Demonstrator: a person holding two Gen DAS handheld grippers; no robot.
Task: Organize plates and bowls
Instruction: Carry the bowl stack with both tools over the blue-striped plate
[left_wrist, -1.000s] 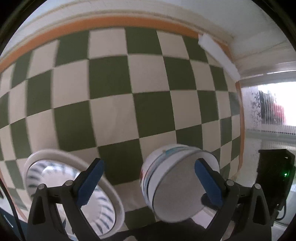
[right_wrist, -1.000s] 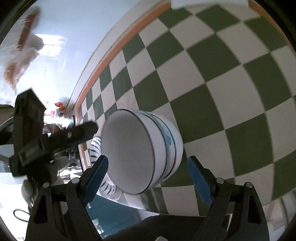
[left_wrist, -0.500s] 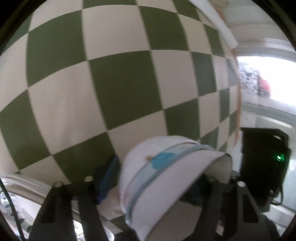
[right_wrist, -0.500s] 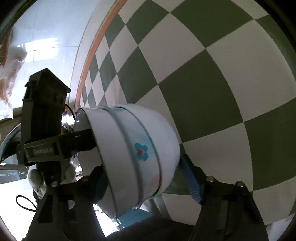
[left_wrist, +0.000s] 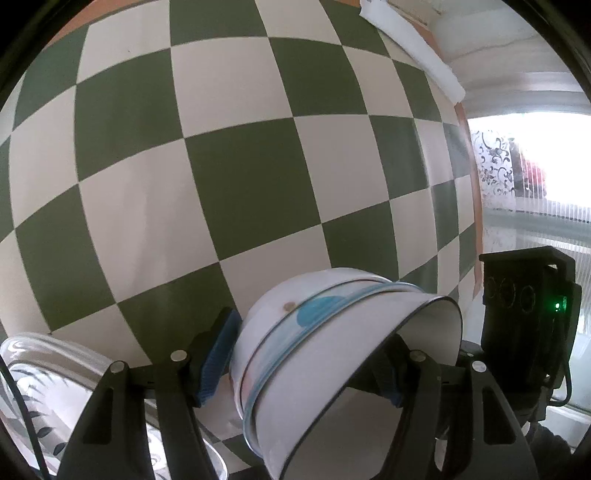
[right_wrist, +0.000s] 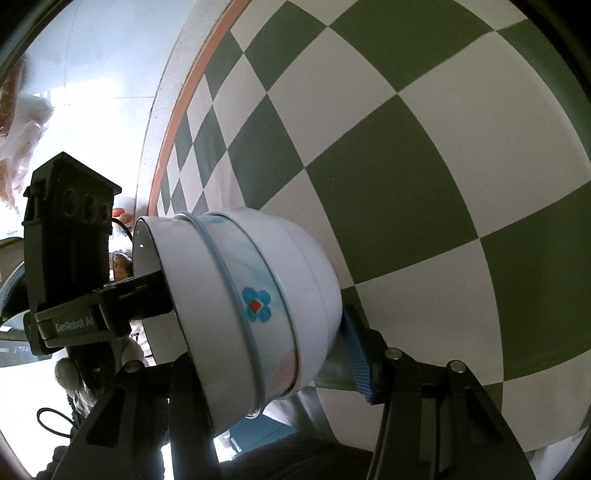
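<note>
A white bowl (left_wrist: 332, 354) with a blue band and a blue flower mark is held tilted on its side above the green-and-white checked tablecloth (left_wrist: 236, 177). My left gripper (left_wrist: 306, 365) is shut on it, one blue pad on the outside, the other finger inside the rim. My right gripper (right_wrist: 258, 354) is shut on the same bowl (right_wrist: 258, 306) from the opposite side. A white plate (left_wrist: 55, 391) with a dark leaf pattern lies at the lower left of the left wrist view, beside the left gripper.
The right gripper's black body (left_wrist: 528, 317) shows at the right of the left wrist view, the left gripper's body (right_wrist: 66, 251) at the left of the right wrist view. A window (left_wrist: 535, 177) lies beyond the table's right edge.
Both grippers were open around the bowl a second ago. They have closed on it and tipped it, and both cameras have moved closer to the cloth.
</note>
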